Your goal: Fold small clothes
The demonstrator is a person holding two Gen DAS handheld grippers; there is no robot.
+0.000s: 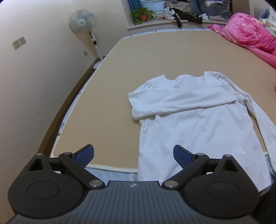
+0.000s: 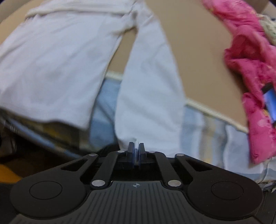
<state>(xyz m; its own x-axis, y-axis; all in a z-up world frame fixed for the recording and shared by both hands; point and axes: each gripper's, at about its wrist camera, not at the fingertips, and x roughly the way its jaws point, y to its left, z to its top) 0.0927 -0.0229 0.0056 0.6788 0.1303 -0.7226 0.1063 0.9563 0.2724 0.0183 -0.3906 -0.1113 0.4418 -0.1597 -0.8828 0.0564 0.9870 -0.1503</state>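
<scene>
A white long-sleeved shirt [image 1: 198, 120] lies flat on the tan bed top [image 1: 146, 56], its hem hanging over the near edge. One sleeve [image 1: 172, 101] is folded across the chest. The other sleeve [image 2: 148, 77] runs down the shirt's right side and over the bed edge. My right gripper [image 2: 136, 146] is shut on the end of that sleeve, and a sliver of white cloth shows between its pads. My left gripper [image 1: 134, 153] hangs open above the bed's near edge, by the left part of the hem, with nothing between its fingers.
A pink quilt [image 1: 250, 36] [image 2: 250, 69] is heaped at the bed's right side, close to the held sleeve. A standing fan [image 1: 82, 20] is by the left wall. A windowsill with a potted plant [image 1: 143, 15] and loose clothes lies beyond the bed. Blue checked sheet [image 2: 103, 112] covers the bed's side.
</scene>
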